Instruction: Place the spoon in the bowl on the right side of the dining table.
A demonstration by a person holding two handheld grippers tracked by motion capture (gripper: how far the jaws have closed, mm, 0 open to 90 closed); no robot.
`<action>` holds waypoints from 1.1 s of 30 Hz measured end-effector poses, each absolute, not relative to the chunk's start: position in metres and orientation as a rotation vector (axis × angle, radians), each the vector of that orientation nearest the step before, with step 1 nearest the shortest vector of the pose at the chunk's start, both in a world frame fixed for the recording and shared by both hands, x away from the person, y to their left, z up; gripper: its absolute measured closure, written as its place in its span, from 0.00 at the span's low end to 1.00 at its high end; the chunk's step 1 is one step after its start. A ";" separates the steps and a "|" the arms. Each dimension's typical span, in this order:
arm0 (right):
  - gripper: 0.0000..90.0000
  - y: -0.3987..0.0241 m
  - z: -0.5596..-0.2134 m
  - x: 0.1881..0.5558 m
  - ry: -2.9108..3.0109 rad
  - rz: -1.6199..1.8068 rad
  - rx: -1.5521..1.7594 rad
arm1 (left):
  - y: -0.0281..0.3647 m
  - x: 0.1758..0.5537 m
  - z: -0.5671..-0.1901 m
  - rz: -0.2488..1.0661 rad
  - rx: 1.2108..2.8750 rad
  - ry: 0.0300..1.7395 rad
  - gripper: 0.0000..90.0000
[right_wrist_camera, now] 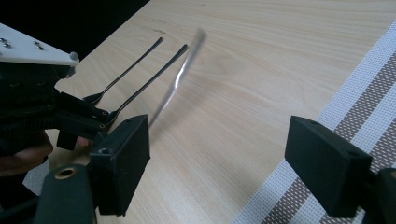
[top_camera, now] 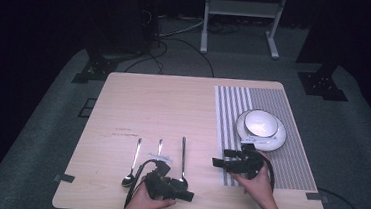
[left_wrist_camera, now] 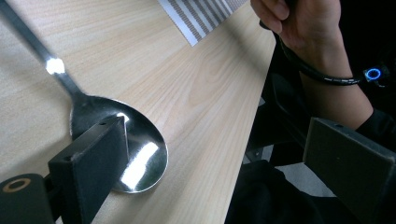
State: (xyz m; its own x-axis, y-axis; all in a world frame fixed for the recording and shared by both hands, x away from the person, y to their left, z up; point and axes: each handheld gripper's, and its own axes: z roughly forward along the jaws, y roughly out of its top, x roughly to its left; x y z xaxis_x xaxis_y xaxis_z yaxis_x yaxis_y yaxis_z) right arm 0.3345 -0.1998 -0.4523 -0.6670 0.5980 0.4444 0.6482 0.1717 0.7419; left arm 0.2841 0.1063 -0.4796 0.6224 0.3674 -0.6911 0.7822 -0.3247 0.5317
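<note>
Three metal utensils lie side by side near the table's front edge: a left spoon [top_camera: 130, 170], a middle utensil [top_camera: 159, 147] and a right spoon [top_camera: 183, 159]. My left gripper [top_camera: 187, 190] is at the right spoon's bowl [left_wrist_camera: 135, 149] and is open wide. One jaw sits over the bowl and the other hangs past the table edge. My right gripper [top_camera: 223, 157] is open at the striped placemat's [top_camera: 266, 136] front left corner, aimed left at the utensils. The right spoon's handle [right_wrist_camera: 180, 79] looks blurred in the right gripper view, beyond my open right gripper [right_wrist_camera: 219, 149].
A white bowl [top_camera: 261, 123] stands on a white plate [top_camera: 277, 138] on the placemat at the right. The wooden table [top_camera: 163, 103] is bare at the back left. The other hand with the left gripper [right_wrist_camera: 79, 116] is close on the right gripper's left.
</note>
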 end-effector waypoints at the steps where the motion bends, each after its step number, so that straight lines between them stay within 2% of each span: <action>1: 0.23 -0.198 -0.452 0.335 -2.367 -1.538 -1.256 | 0.107 0.284 -0.480 -0.572 1.928 0.910 0.06; 33: 0.24 -0.177 -0.466 0.351 -2.321 -1.429 -1.237 | 0.111 0.284 -0.481 -0.588 1.905 0.918 0.06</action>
